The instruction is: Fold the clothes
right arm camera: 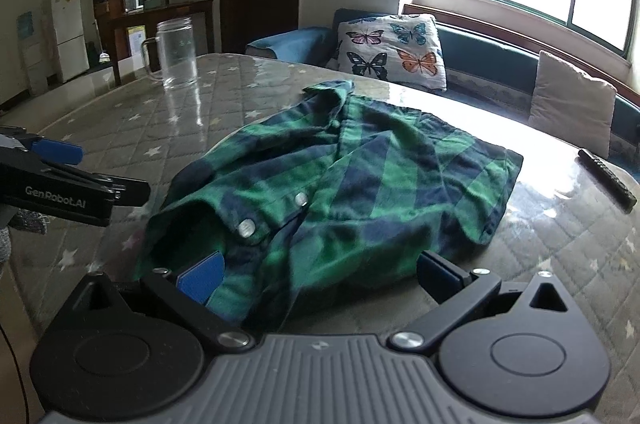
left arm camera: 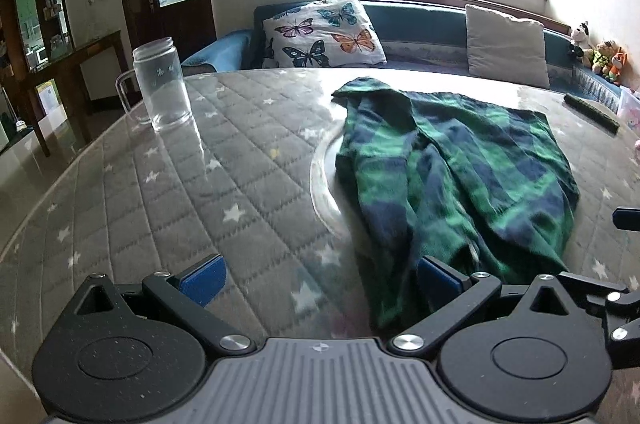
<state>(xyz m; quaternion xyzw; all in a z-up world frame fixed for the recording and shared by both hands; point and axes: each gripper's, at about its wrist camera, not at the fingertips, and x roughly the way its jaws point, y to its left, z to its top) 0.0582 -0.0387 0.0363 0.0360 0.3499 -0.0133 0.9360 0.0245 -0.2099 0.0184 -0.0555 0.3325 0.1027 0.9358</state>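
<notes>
The green-and-navy plaid shirt (right arm camera: pixel 340 180) is lying partly gathered and rumpled on the tabletop (left arm camera: pixel 160 192); neat folding is still wanting. Both hand-held grippers, left (left arm camera: pixel 320 280) and right (right arm camera: pixel 320 276), are being held spread, gripping nothing.

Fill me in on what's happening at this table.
A person holds two grippers over a plaid shirt lying rumpled on the table. The left gripper and right gripper are both open, holding nothing, at the shirt's near edge. Folding looks unfinished. A glass mug and a remote sit off to the sides.
</notes>
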